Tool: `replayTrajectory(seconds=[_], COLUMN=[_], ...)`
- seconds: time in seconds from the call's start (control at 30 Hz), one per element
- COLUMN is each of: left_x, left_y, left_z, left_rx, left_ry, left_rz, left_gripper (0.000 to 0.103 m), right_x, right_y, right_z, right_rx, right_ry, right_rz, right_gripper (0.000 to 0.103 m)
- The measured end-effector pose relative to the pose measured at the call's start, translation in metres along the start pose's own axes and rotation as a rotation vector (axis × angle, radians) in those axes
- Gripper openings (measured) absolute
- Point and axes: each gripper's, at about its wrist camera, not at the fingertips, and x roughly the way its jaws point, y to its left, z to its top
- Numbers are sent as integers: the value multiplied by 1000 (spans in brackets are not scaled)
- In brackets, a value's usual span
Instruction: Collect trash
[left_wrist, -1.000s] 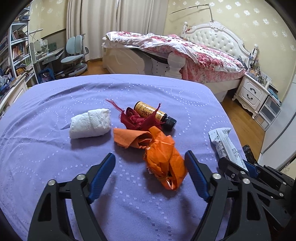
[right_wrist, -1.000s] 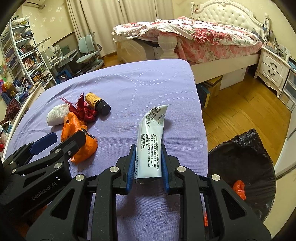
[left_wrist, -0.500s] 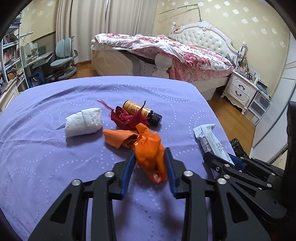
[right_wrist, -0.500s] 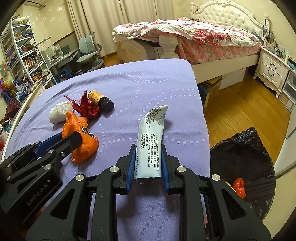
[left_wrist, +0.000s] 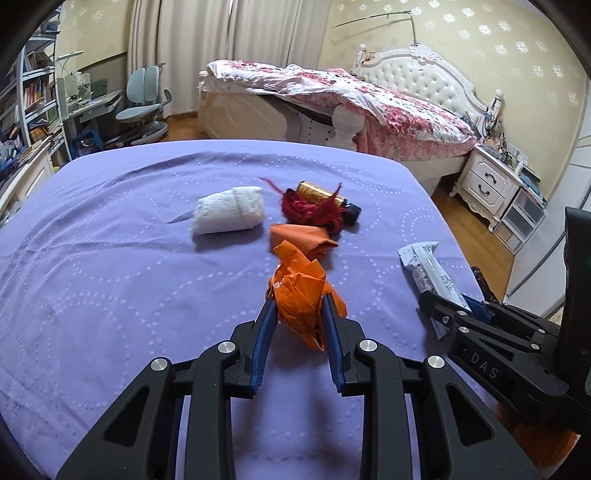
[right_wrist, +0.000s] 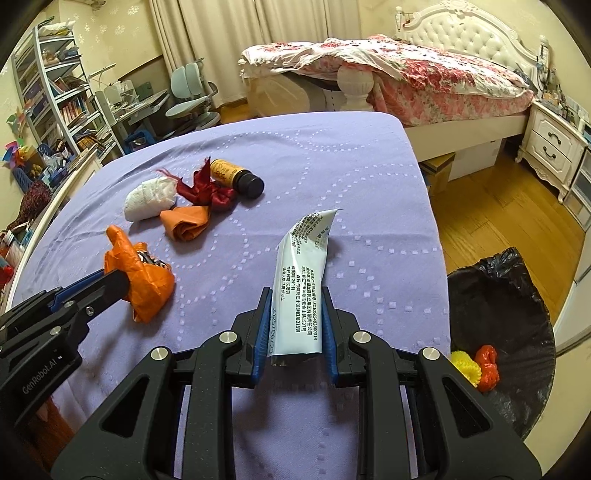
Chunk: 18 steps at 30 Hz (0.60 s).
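Orange wrapper (left_wrist: 301, 295) and lengthwise, away-pointing packet (right_wrist: 301, 284) sit clenched in both tongs.

Crinkled orange plastic bag (left_wrist: 301, 295) (glossy); matt purple cloth tablecloth (left_wrist: 110, 280).

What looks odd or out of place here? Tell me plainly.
Nothing is spilled or broken. Scraps lie on the purple cloth: a brown bottle on its side, a white wad, red and orange scraps. Each gripper already holds a piece of trash.
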Motion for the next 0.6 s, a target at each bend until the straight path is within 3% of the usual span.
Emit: replayTrajectory(seconds=[0.13, 0.2, 0.27, 0.3, 0.6], left_x=[1, 3, 3, 4, 18], left_y=[14, 19, 22, 23, 16], left_z=[-2, -2, -3, -3, -2], left_rx=[-38, -70, -94, -105, -92], left_ry=[11, 18, 18, 16, 41], left_rz=[4, -4, -5, -8, -3], left_gripper=[29, 42, 66, 69, 77], right_x=[0, 0, 0, 0, 0], right_y=[4, 4, 4, 5, 5], right_z=[-2, -2, -3, -3, -3], right_rx=[-7, -7, -7, -7, -6], right_ry=[1, 1, 1, 2, 2], right_rz=[-2, -3, -2, -3, -2], right_gripper=[24, 24, 24, 24, 24])
